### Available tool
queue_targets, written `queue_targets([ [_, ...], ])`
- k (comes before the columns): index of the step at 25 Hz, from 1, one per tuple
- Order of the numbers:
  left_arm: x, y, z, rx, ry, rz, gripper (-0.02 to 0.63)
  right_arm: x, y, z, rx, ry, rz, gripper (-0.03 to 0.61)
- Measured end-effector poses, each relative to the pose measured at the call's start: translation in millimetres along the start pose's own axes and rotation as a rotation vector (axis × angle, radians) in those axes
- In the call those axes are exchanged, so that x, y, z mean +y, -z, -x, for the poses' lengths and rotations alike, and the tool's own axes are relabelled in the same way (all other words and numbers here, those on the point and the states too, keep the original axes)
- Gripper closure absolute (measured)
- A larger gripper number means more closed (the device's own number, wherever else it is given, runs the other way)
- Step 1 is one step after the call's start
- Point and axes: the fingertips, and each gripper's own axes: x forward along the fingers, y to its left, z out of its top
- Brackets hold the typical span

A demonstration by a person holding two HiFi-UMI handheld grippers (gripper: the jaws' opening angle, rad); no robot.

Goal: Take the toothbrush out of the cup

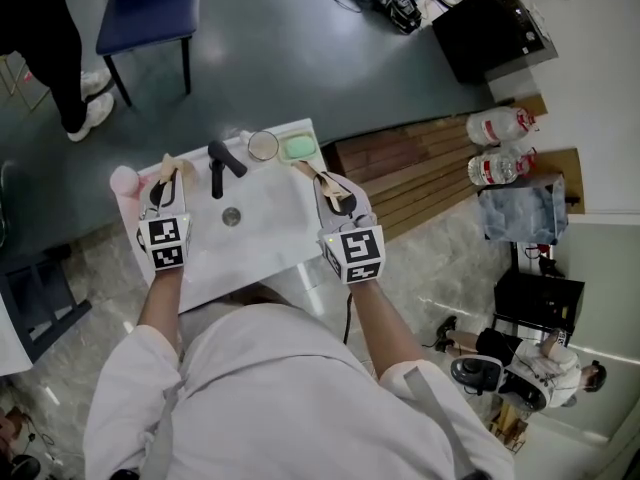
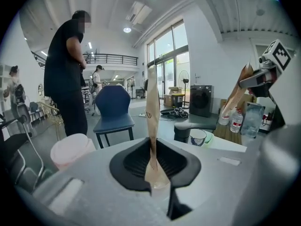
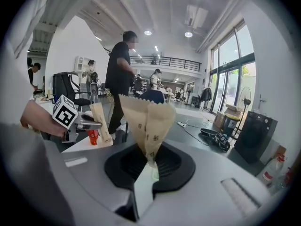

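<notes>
The left claw (image 2: 153,167) is clamped on a narrow paper-sleeved toothbrush (image 2: 152,105), which stands upright out of its jaws with printed letters partway up the sleeve. In the head view the left claw (image 1: 168,186) hangs over the left edge of the white surface (image 1: 270,230). The toothbrush (image 1: 168,166) is out of the pink cup (image 1: 124,180), which sits just to its left. From the left gripper view the pink cup (image 2: 70,149) lies low and left of the jaws, apart from the sleeve.

The right claw (image 3: 149,167) is closed on a wider brown paper packet (image 3: 148,119) with a zigzag top edge. In the head view the right claw (image 1: 335,198) hangs over the right side of the surface, with the paper packet (image 1: 308,171) pointing far and left.

Between the 2 claws stand a black faucet (image 1: 222,160) and the drain (image 1: 231,216). At the far edge are 1 clear cup (image 1: 263,145) and a green dish (image 1: 298,147), side by side.
</notes>
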Motion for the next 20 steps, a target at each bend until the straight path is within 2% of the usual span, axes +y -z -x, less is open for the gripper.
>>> queue_targets([
  [13, -9.4, -35.5, 34.1, -0.08, 0.066, -0.081, 0.572, 17.3, -10.7, 0.1, -0.024, -0.018, 0.001, 0.554],
  [20, -20.4, -56.0, 56.9, -0.14, 0.1, -0.159, 0.572, 26.7, -15.1, 2.9, -0.044, -0.027, 0.001, 0.554],
])
